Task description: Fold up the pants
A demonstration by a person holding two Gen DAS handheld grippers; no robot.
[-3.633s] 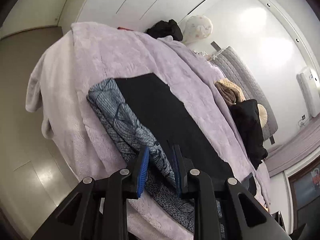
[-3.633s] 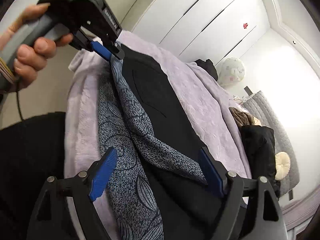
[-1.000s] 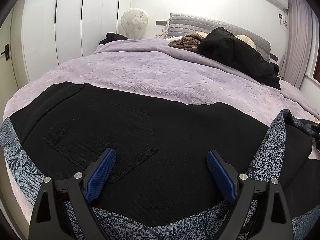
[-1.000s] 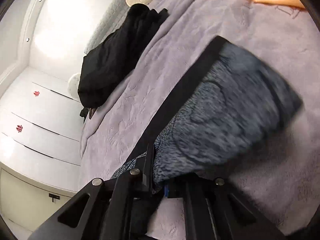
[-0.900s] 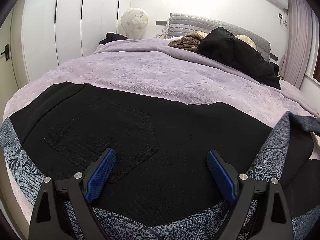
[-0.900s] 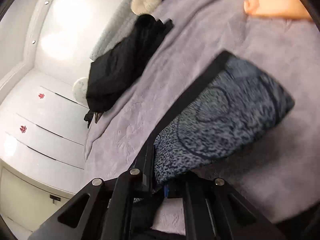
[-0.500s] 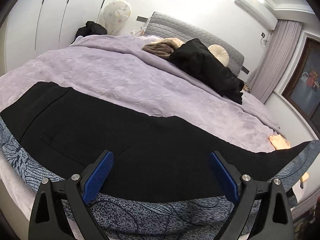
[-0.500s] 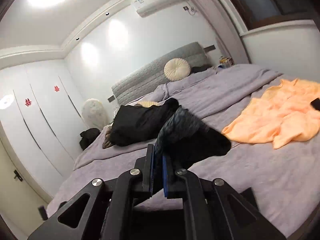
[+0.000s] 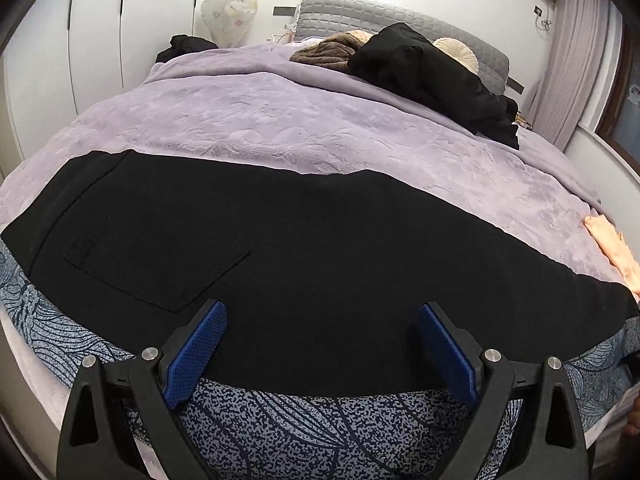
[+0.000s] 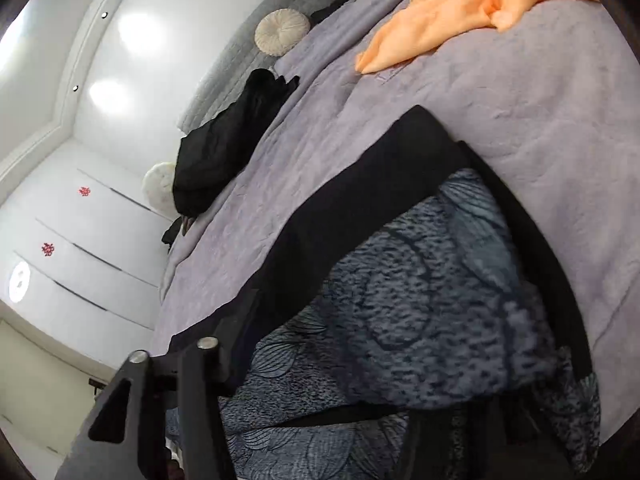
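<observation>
The pants [image 9: 320, 240] lie spread lengthwise across the lilac bed cover [image 9: 280, 120], black side up with a back pocket at the left and a blue patterned strip along the near edge. My left gripper [image 9: 322, 354] hovers open over their middle, with the cloth below its blue pads and clear of them. In the right wrist view the leg end of the pants [image 10: 420, 300] lies folded over, patterned side up. My right gripper [image 10: 320, 420] is opening with that cloth between its fingers; its right finger is dark and blurred.
An orange garment [image 10: 472, 4] lies on the bed beyond the leg end. A black garment [image 9: 432, 76], a brown blanket [image 9: 332, 46] and a round cushion [image 9: 456, 54] sit by the grey headboard. White wardrobe doors [image 9: 100, 40] stand at the left.
My right gripper, which was shut on the leg end, carried it across the bed, laid it down and spread its jaws. The left gripper stayed open over the pants, shifting only slightly.
</observation>
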